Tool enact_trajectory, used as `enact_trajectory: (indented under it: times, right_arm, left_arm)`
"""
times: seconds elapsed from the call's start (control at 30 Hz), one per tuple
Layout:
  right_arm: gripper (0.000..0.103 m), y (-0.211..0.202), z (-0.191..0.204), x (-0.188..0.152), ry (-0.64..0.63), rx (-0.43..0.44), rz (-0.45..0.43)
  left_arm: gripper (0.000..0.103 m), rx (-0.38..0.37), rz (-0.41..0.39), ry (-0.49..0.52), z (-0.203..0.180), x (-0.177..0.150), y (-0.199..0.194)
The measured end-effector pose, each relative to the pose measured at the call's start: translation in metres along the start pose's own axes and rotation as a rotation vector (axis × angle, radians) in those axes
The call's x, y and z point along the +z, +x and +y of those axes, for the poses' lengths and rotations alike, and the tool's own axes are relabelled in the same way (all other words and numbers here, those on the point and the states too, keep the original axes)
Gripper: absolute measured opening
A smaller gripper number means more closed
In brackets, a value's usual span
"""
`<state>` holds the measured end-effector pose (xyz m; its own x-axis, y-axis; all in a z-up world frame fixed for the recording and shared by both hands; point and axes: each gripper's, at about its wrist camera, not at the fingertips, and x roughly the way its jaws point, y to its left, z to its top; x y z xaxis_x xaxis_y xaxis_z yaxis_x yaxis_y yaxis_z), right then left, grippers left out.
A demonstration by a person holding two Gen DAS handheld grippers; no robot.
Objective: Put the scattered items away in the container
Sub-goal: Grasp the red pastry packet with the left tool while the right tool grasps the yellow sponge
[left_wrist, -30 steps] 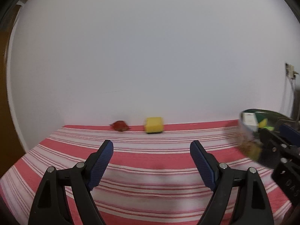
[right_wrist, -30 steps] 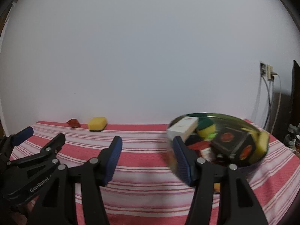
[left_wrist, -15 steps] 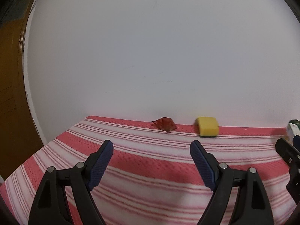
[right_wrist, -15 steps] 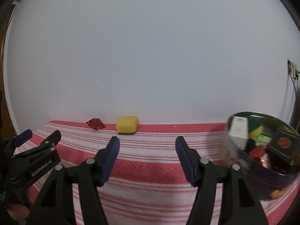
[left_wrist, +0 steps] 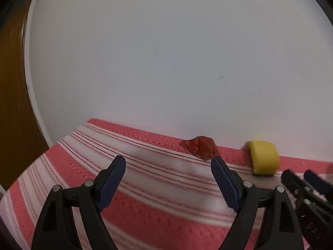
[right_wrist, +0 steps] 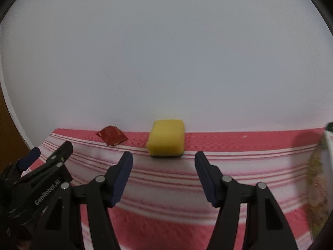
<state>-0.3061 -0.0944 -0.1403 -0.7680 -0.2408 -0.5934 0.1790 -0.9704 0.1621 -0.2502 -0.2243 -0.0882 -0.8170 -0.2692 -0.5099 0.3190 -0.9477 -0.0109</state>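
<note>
Both grippers swung toward yellow sponge (right_wrist: 165,137); empty fingers wide, left gripper (right_wrist: 51,155) reads "GenRobot.AI".

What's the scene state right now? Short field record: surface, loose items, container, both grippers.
surface: red-and-white striped woven cloth against a plain white wall
loose item 1: yellow rectangular sponge with a dark base, by the wall
loose item 2: crumpled red foil wrapper, left of the sponge, apart from it
container: only a blurred sliver at the right wrist view's right edge
left gripper: open, nothing between fingers
right gripper: open, just been opening, nothing between fingers, lined up with sponge
</note>
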Motion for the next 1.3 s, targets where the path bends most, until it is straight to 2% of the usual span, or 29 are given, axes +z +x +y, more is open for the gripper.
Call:
enact_trajectory:
  times: [0.03,0.1,0.13,0.2,0.33,0.37,0.4,0.43,0.53,0.6,0.73,0.83,0.87,0.93,1.03,1.13,1.2,1.27,1.3]
  right_arm:
    - [0.065,0.016,0.0,0.007,0.001,-0.004,0.043]
    - [0.066,0.032,0.0,0.013,0.004,0.007,0.072]
    - [0.074,0.044,0.001,0.018,0.001,-0.003,0.091]
    - [0.079,0.055,0.003,0.023,0.001,-0.024,0.107]
    - [0.079,0.082,0.006,0.032,0.019,-0.07,0.161]
    - [0.077,0.087,0.007,0.031,0.02,-0.078,0.176]
    - [0.068,0.096,0.007,0.029,0.018,-0.098,0.221]
    - [0.055,0.092,0.007,0.029,0.015,-0.125,0.202]
    - [0.056,0.08,0.002,0.026,0.036,-0.073,0.179]
    - [0.056,0.059,-0.006,0.021,0.053,-0.059,0.13]
    - [0.056,-0.011,-0.016,-0.012,0.005,-0.03,0.016]
    - [0.056,-0.061,-0.024,-0.039,0.016,-0.022,-0.068]
    - [0.056,-0.071,-0.027,-0.045,0.022,-0.014,-0.079]
    - [0.056,-0.088,-0.031,-0.058,0.03,-0.009,-0.097]
    - [0.057,-0.102,-0.035,-0.064,0.046,-0.007,-0.138]
    - [0.057,-0.083,-0.034,-0.055,0.049,0.019,-0.108]
    - [0.057,-0.073,-0.036,-0.055,0.077,0.044,-0.072]
    - [0.057,-0.069,-0.038,-0.055,0.103,0.048,-0.039]
    - [0.057,-0.067,-0.039,-0.057,0.12,0.05,-0.026]
  left_arm:
    - [0.086,-0.02,0.021,-0.024,0.004,0.004,0.01]
    - [0.086,-0.025,0.028,-0.039,0.01,0.008,0.022]
    - [0.086,-0.02,0.033,-0.039,0.015,0.011,0.028]
    - [0.086,-0.016,0.033,-0.046,0.023,0.013,0.033]
    - [0.086,-0.049,0.043,-0.073,0.033,0.016,0.042]
    - [0.086,-0.053,0.054,-0.078,0.034,0.016,0.044]
    - [0.086,-0.056,0.062,-0.08,0.035,0.017,0.048]
    - [0.086,-0.062,0.072,-0.079,0.035,0.017,0.05]
    - [0.086,-0.079,0.092,-0.076,0.034,0.017,0.055]
    - [0.086,-0.099,0.087,-0.071,0.033,0.018,0.054]
    - [0.086,-0.163,0.083,-0.033,0.022,0.02,0.052]
    - [0.086,-0.231,0.118,-0.048,0.007,0.025,0.058]
    - [0.086,-0.232,0.132,-0.047,0.001,0.028,0.062]
    - [0.086,-0.171,0.16,-0.025,-0.016,0.033,0.073]
    - [0.086,-0.138,0.175,0.009,-0.039,0.039,0.089]
    - [0.086,-0.003,0.225,0.067,-0.06,0.04,0.113]
    - [0.086,0.041,0.272,0.082,-0.065,0.038,0.128]
    - [0.085,0.024,0.372,0.085,-0.067,0.034,0.148]
    - [0.082,-0.006,0.381,0.062,-0.064,0.035,0.151]
